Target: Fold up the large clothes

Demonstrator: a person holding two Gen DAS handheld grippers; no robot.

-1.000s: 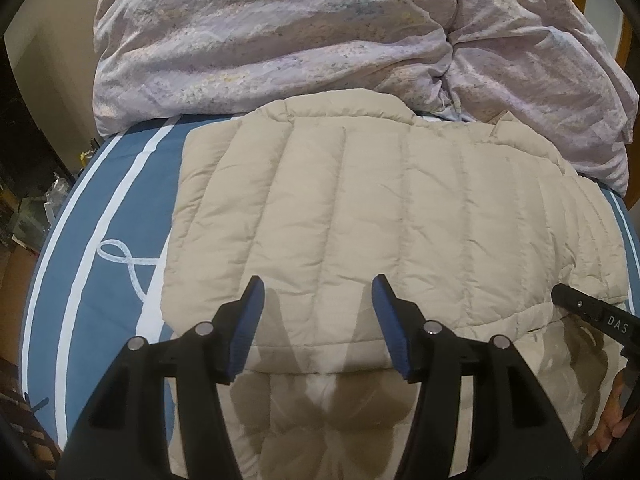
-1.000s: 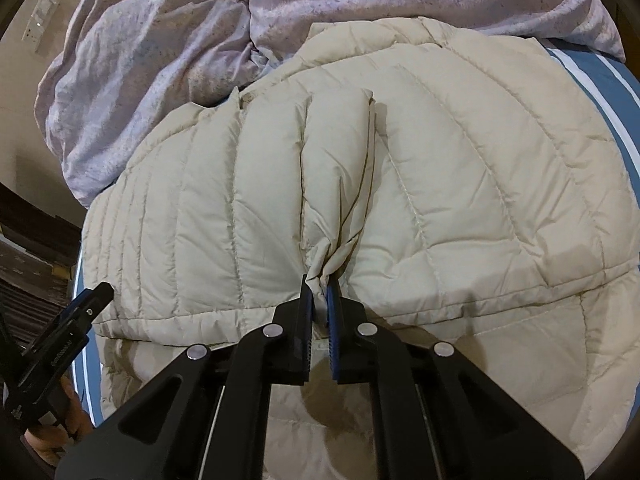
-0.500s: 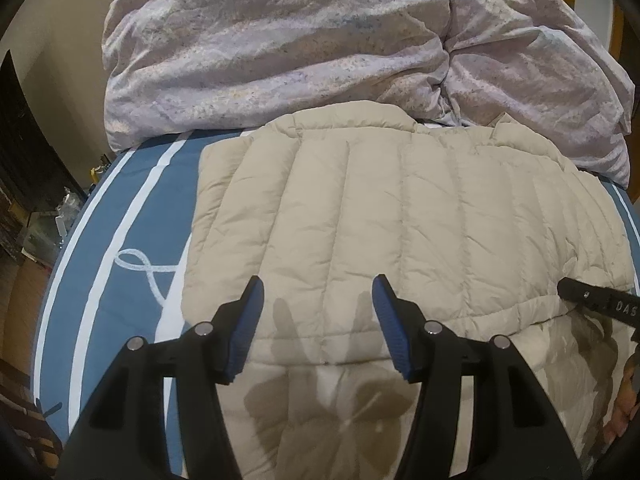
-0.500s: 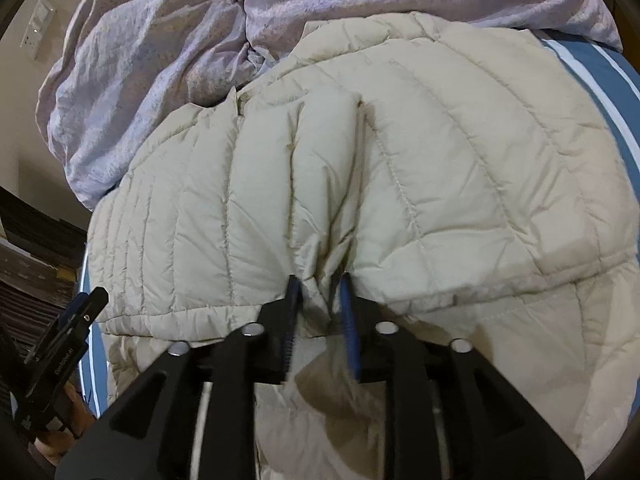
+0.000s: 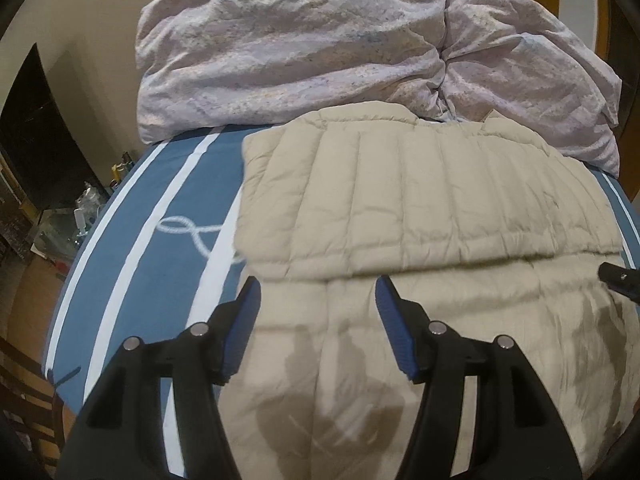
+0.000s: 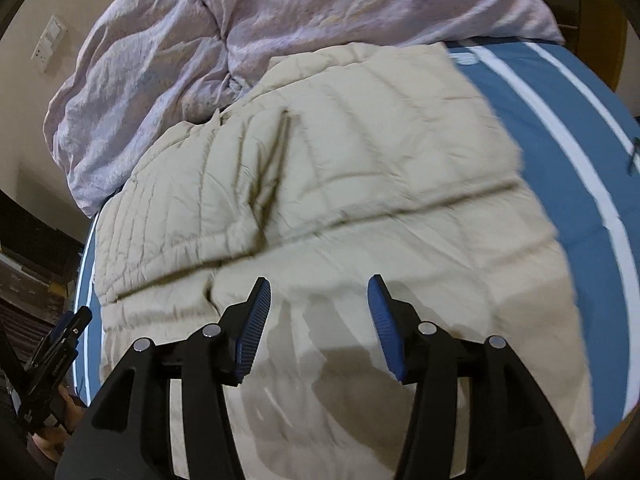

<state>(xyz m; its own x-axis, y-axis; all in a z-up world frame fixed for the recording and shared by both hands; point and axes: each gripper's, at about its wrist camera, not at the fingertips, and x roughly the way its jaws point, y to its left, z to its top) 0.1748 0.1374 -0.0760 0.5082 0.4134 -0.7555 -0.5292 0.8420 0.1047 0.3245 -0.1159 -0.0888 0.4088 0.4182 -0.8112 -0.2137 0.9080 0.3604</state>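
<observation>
Both our grippers, left (image 5: 316, 300) and right (image 6: 318, 300), hang spread wide and empty over the folded beige quilted puffer jacket (image 5: 420, 200) on the blue white-striped bedsheet (image 5: 160, 220).

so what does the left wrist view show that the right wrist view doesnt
Only the left wrist view shows the looped white rope pattern on the bedsheet, cluttered shelves beside the bed, and the open left gripper. Only the right wrist view shows a wall switch plate, a crease in the jacket, and the open right gripper. Both show the beige puffer jacket, lilac duvet and blue striped bedsheet.
</observation>
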